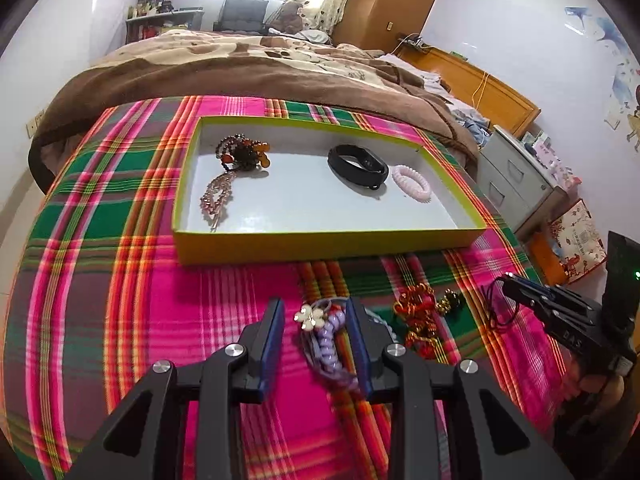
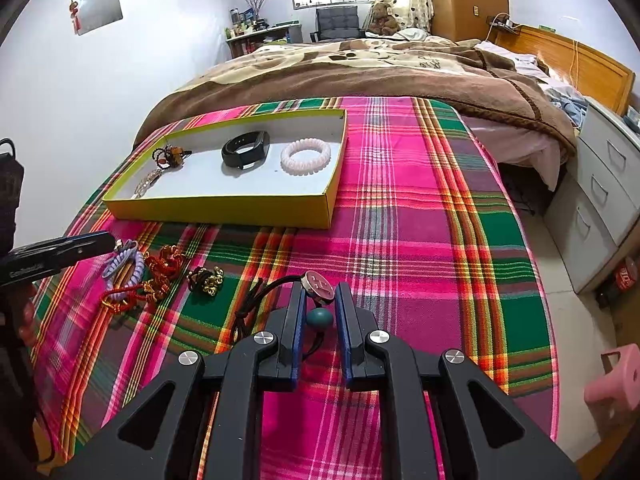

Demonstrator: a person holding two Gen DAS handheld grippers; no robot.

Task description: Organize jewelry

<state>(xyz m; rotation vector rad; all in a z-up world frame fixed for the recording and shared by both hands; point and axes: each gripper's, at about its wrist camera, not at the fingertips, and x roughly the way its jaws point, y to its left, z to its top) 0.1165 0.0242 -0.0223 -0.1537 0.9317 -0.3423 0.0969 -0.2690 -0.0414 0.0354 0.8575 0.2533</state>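
A yellow-rimmed box (image 1: 320,242) (image 2: 224,208) on the plaid cloth holds a dark bead piece (image 1: 242,152), a black band (image 1: 357,165) (image 2: 245,148) and a pink coil bracelet (image 1: 411,182) (image 2: 305,156). My left gripper (image 1: 316,310) is open around a purple coil tie with a white flower (image 1: 326,328), low over the cloth. My right gripper (image 2: 318,290) is shut on a round silver pendant (image 2: 318,283) on a black cord, with a teal bead (image 2: 319,317) hanging below. A red-gold chain (image 1: 418,316) (image 2: 160,268) and a dark gold-beaded piece (image 1: 452,300) (image 2: 206,278) lie between them.
The plaid cloth (image 1: 120,280) covers the foot of a bed with a brown blanket (image 1: 240,64). Grey drawers (image 2: 600,208) stand to the right, and a pink stool (image 2: 616,376) on the floor.
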